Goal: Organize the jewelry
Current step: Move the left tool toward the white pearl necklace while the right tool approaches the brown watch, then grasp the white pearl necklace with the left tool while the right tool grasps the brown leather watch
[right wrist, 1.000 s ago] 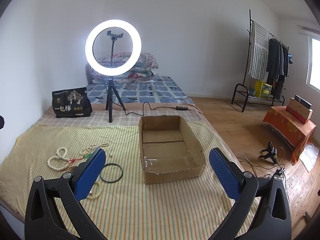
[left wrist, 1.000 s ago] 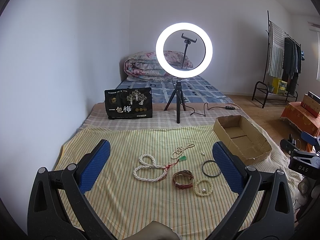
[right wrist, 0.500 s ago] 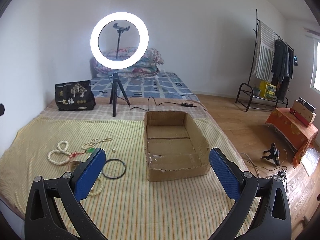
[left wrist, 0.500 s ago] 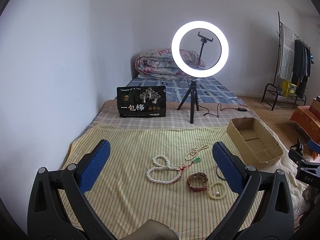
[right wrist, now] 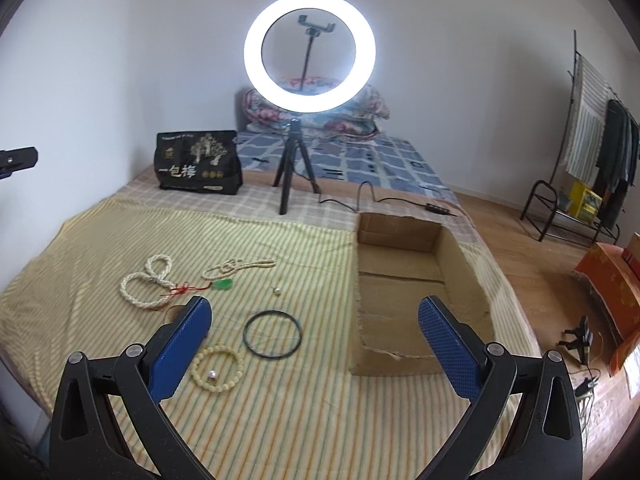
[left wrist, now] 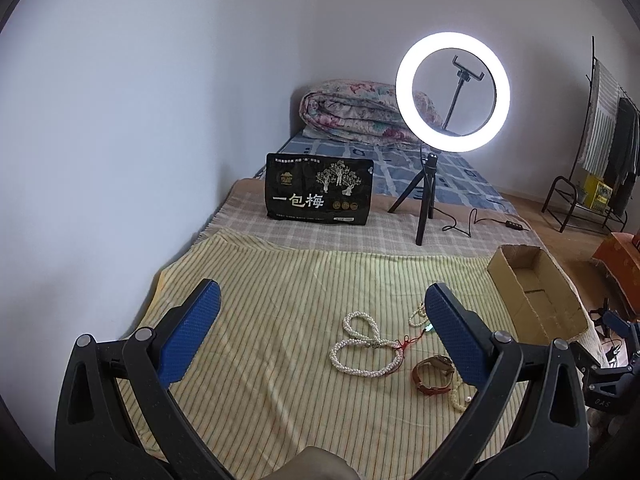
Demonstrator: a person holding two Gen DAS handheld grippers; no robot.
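Both tongs are hovering wide open over the striped yellow sheet (right wrist: 304, 408) on the bed, and neither is gripping anything.

The left tongs (left wrist: 320, 316) are spreading their blue pads far apart. Just inside the right pad, a brown leather watch (left wrist: 434, 374) is lying on the sheet, with a pale beaded bracelet (left wrist: 458, 398) peeking out right behind that pad. Slightly farther, between the pads and nearer the right one, a looped pearl necklace (left wrist: 362, 346) is lying flat, a red cord (left wrist: 408, 341) trailing from it toward the right pad.

The right tongs (right wrist: 314, 328) are gaping just as wide. Close beside the left pad, the beaded bracelet (right wrist: 218, 370) is resting with a small pearl (right wrist: 212, 376) inside its ring. A thin black ring (right wrist: 272, 334) is sitting between the pads, just beyond the bracelet. Farther on, a loose pearl (right wrist: 276, 291) is lying alone, then a green pendant (right wrist: 224, 284) and a thin bead strand (right wrist: 240, 266), with the pearl necklace (right wrist: 148, 284) out beyond the left pad. The open cardboard box (right wrist: 464, 276) is sitting ahead of the right pad, nothing showing inside it.

Beyond everything, a black bag (right wrist: 198, 166) and a lit ring light (right wrist: 310, 52) on a tripod are standing on the bed.
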